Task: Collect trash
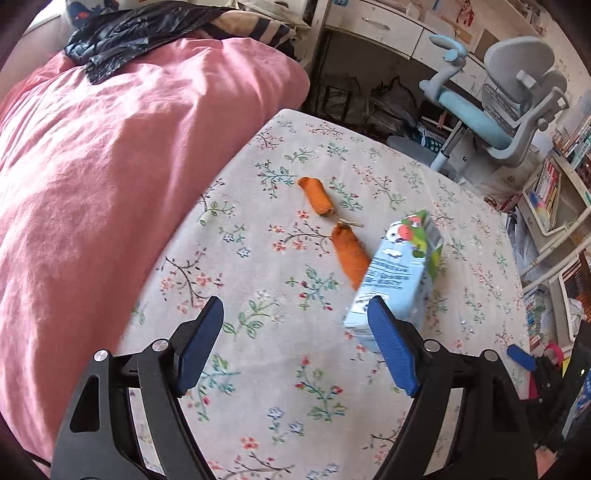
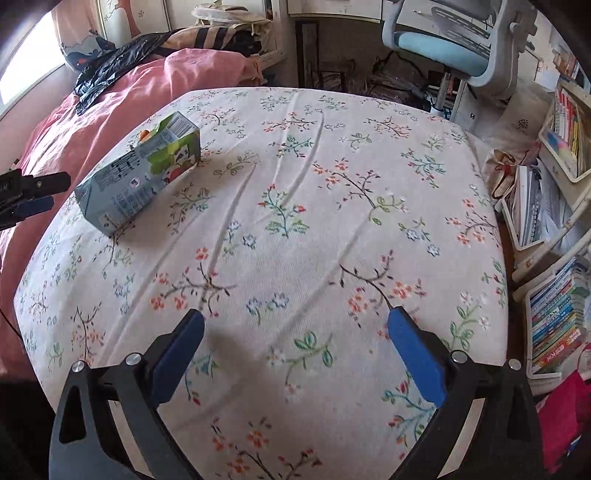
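Note:
A light blue drink carton (image 1: 399, 273) lies on its side on the floral bedsheet (image 1: 258, 369). Two orange rolled pieces (image 1: 317, 195) (image 1: 351, 254) lie just behind it. My left gripper (image 1: 295, 306) stands open over the sheet with nothing between its fingers; its right finger (image 1: 391, 343) overlaps the carton's near end in the picture. In the right wrist view the carton (image 2: 140, 173) is at the far left, and my right gripper (image 2: 295, 315) is wide open over bare sheet (image 2: 295, 221), well away from it. A crumpled black plastic bag (image 1: 122, 37) (image 2: 110, 66) rests on the pink quilt.
The pink quilt (image 1: 92, 184) (image 2: 74, 122) covers the bed's left side. Beyond the bed's far edge stand a grey and blue office chair (image 1: 498, 103) (image 2: 443, 40) and a desk (image 1: 388, 29). Bookshelves (image 2: 554, 314) line the right side.

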Available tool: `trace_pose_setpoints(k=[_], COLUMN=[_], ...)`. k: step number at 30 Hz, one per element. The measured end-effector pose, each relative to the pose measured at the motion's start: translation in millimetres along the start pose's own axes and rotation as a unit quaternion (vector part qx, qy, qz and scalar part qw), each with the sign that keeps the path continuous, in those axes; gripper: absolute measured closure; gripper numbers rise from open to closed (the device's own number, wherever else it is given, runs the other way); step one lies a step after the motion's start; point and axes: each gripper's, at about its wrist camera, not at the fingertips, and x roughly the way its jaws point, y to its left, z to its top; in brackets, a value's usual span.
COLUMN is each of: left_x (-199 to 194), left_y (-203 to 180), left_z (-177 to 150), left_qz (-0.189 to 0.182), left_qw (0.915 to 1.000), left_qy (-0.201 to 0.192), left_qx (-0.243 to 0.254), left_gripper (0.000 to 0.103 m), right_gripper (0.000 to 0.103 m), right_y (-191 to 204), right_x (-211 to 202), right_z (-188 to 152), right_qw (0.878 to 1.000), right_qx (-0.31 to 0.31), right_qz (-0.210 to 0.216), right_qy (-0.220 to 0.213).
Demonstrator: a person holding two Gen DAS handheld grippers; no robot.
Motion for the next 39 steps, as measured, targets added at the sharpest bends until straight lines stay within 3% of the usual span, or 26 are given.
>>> trace_pose_setpoints(k=[6,11,17,27,35,39], left_x=[11,22,32,42,49,48], left_y=[15,8,6,-4,-23,-23], left_z=[3,1,-1,-1,-13,-13], left_qz=[-0.006,-0.046,-0.048,-0.043,0.000,-0.005], left_qw=[0.9998,0.9983,0.9979,0.9988,0.9959,0.9958], left_qy=[0.011,0.030,0.041,0.012,-0.014,-0.014], left_qx=[0.018,0.021,0.016,0.019,0.089,0.090], left_gripper=[0.026,0.026,0.024,0.014,0.007,0.007], right_gripper=[0.007,0.007,0.006,0.006,0.006,0.006], right_y=[5,7,7,8,7,8], right_x=[9,10,9,9,9,9], right_z=[10,11,11,11,10,10], right_qw=[1.000,1.000,1.000,1.000,1.000,1.000], right_qx=[-0.003,-0.001,-0.001,-0.001,-0.001,-0.001], right_qz=[-0.004,-0.003,-0.003,-0.003,-0.003,-0.003], right_qy=[-0.019,-0.019,-0.019,-0.019,-0.019,-0.019])
